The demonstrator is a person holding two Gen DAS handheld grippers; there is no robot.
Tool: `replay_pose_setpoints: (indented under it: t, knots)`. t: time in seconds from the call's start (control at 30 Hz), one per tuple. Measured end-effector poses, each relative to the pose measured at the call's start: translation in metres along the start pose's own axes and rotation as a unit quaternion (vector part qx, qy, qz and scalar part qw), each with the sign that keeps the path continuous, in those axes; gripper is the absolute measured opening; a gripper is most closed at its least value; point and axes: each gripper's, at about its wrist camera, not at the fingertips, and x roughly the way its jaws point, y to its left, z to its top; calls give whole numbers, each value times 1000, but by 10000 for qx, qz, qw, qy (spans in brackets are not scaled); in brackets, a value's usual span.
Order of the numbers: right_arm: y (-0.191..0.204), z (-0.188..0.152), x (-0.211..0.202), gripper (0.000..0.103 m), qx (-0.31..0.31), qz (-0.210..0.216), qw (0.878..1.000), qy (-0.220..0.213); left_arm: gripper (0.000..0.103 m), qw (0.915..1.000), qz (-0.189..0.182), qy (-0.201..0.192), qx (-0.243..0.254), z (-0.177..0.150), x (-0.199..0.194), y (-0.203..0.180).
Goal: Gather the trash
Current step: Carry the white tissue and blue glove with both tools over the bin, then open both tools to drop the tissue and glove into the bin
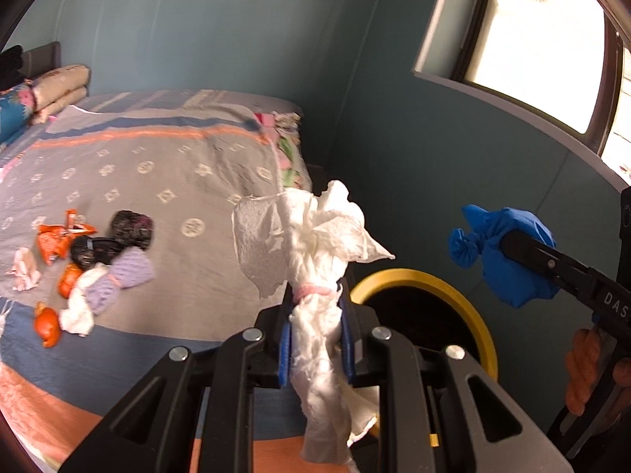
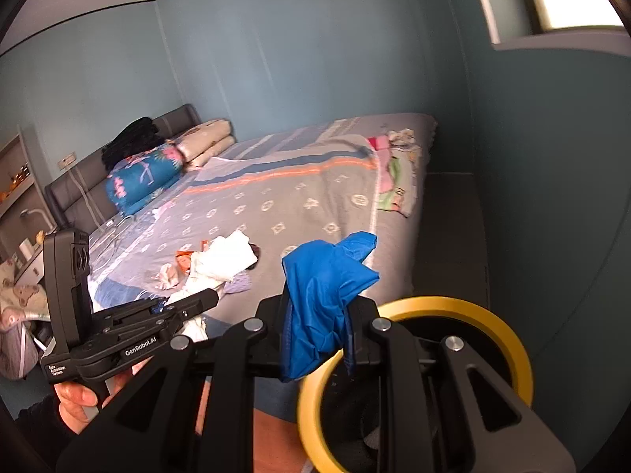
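Note:
My left gripper [image 1: 315,335] is shut on a crumpled white paper towel wad [image 1: 311,244] tied with a pink band, held in the air beside the bed. My right gripper [image 2: 315,339] is shut on a blue plastic bag wad [image 2: 327,287], which also shows in the left wrist view [image 1: 508,252]. A black trash bin with a yellow rim [image 1: 469,295] stands on the floor beside the bed, just below and ahead of both grippers; it also shows in the right wrist view [image 2: 512,339]. More trash lies on the bed: orange peels [image 1: 51,244], dark wads [image 1: 130,228], a lilac wad [image 1: 130,272], white tissues [image 1: 79,311].
The bed [image 1: 177,165] with a grey patterned cover fills the left. Pillows [image 2: 165,165] and a headboard are at its far end. Folded cloths [image 2: 394,173] lie near the bed's far edge. A teal wall and a window [image 1: 532,39] are at the right.

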Motion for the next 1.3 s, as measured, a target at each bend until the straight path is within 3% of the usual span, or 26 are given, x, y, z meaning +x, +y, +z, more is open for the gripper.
replay_pose_setpoints:
  t: [0.37, 0.63, 0.7, 0.83, 1.03, 1.3]
  knots:
    - [-60, -14, -3, 20, 359, -237, 9990, 111, 17, 9969, -503, 551, 263, -3, 51, -47]
    - [-79, -21, 4, 24, 564, -293, 9978, 193, 18, 9937, -685, 807, 365, -8, 74, -68]
    - [-82, -22, 7, 27, 636, -310, 9972, 234, 21, 9928, -753, 855, 360, -9, 76, -70]
    - [-86, -23, 10, 41, 730, -295, 9966, 226, 39, 9932, -759, 827, 302, -9, 75, -69]
    - [-88, -24, 4, 46, 786, -325, 9963, 111, 58, 9946, -768, 650, 244, -8, 63, -62]
    - [-78, -20, 1, 56, 709, -219, 9972, -31, 79, 9988, -402, 228, 141, 1, 37, -40]
